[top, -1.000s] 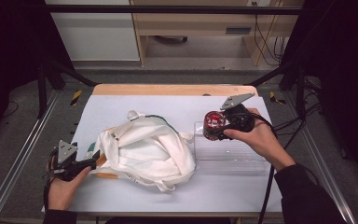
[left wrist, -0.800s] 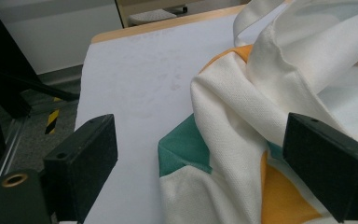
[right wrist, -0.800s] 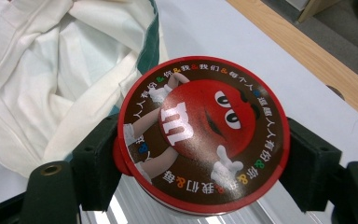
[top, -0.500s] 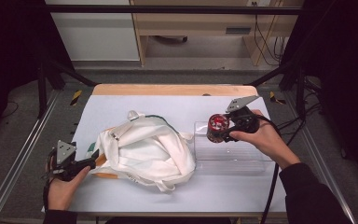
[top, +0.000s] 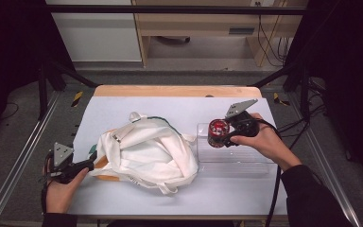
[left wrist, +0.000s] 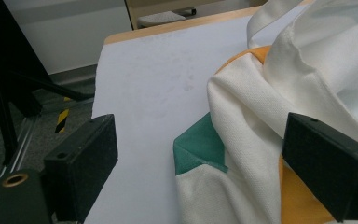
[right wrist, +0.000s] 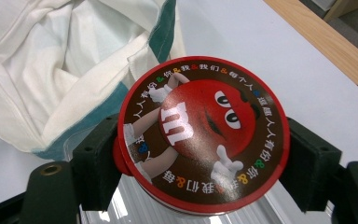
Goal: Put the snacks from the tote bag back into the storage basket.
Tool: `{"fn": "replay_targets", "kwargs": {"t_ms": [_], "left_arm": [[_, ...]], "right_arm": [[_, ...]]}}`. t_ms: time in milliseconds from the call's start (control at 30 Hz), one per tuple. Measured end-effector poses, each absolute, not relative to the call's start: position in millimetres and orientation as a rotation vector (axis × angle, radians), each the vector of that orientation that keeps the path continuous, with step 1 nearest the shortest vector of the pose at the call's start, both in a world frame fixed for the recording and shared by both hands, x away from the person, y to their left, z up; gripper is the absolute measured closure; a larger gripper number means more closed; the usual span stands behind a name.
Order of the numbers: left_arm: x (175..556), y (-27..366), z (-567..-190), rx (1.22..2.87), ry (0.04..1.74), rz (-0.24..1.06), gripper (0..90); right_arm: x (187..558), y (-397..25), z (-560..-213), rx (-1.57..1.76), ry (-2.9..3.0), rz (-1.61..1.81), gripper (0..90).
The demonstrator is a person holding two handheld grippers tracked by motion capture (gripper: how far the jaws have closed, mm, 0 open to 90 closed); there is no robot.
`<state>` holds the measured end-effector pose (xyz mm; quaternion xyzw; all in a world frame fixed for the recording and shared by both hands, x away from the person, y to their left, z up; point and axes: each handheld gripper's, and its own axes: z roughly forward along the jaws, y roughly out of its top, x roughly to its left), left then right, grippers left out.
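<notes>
A white cloth bag [top: 146, 151] with green and orange patches lies crumpled on the left half of the white table [top: 123, 109]. My left gripper [top: 90, 164] is at the bag's left edge. In the left gripper view it [left wrist: 203, 140] is open, and the bag's corner [left wrist: 261, 102] lies between the jaws. My right gripper [top: 220, 135] is shut on a round red candy tin [top: 216, 127] and holds it over the left end of a clear plastic box [top: 236, 158]. In the right gripper view the jaws [right wrist: 205, 154] press both sides of the tin [right wrist: 205, 135], whose lid shows a red cartoon character.
The bag's open mouth [right wrist: 51, 70] lies just beyond the tin in the right gripper view. A wooden strip [top: 175, 91] runs along the table's far edge. Metal frame rails [top: 23, 156] flank the table, and cables [top: 293, 125] trail off to the right.
My right gripper has shifted the tin slightly nearer and lower over the clear box. The left gripper stays at the bag's edge, hardly moved.
</notes>
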<state>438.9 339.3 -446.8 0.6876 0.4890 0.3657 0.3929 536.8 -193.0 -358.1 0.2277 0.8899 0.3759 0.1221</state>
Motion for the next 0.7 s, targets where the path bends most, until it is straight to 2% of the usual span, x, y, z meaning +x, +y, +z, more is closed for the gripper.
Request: {"fn": "replay_targets", "kwargs": {"t_ms": [700], "left_arm": [[439.2, 336.7, -447.0, 1.761, 1.236, 0.931, 10.2]], "right_arm": [[548.9, -190.9, -372.8, 0.645, 2.601, 1.142, 25.0]]}}
